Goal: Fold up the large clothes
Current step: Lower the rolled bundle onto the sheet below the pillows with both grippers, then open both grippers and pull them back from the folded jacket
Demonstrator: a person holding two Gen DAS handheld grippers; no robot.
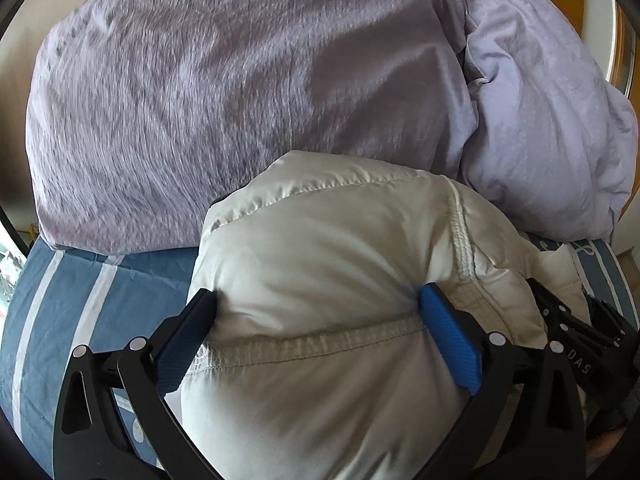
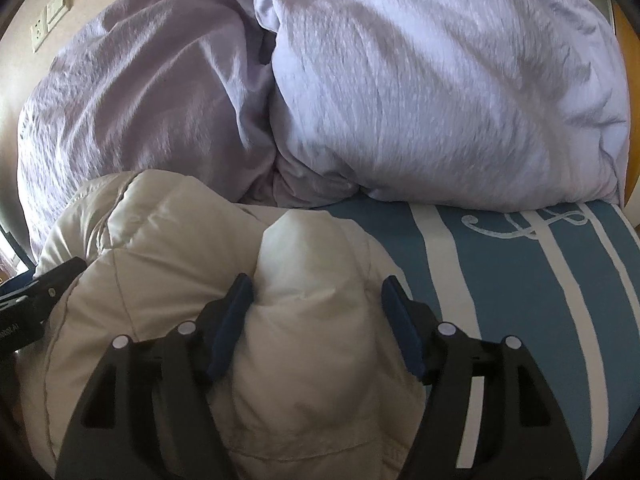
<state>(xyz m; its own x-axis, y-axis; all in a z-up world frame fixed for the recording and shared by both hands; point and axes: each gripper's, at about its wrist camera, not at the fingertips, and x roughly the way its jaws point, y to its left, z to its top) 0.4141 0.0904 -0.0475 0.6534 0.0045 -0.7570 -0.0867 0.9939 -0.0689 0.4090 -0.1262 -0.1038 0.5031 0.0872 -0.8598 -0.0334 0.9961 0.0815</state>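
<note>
Now, jacket: one white puffer jacket (image 1: 340,264) bunched on striped bedsheet (image 2: 520,280), bulging between both grippers' jaws.
Handling: seemingly light, soft, slippery; best pinched at stitched seam.
Left gripper (image 1: 316,336): jaws wide, pads against padding.
Right gripper (image 2: 316,320): jaws parted, grip unclear.
Beyond: two lilac duvets (image 2: 420,92) ahead.

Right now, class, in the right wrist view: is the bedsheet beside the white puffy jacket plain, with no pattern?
No. The bedsheet beside the white puffy jacket is blue with white stripes.
</note>
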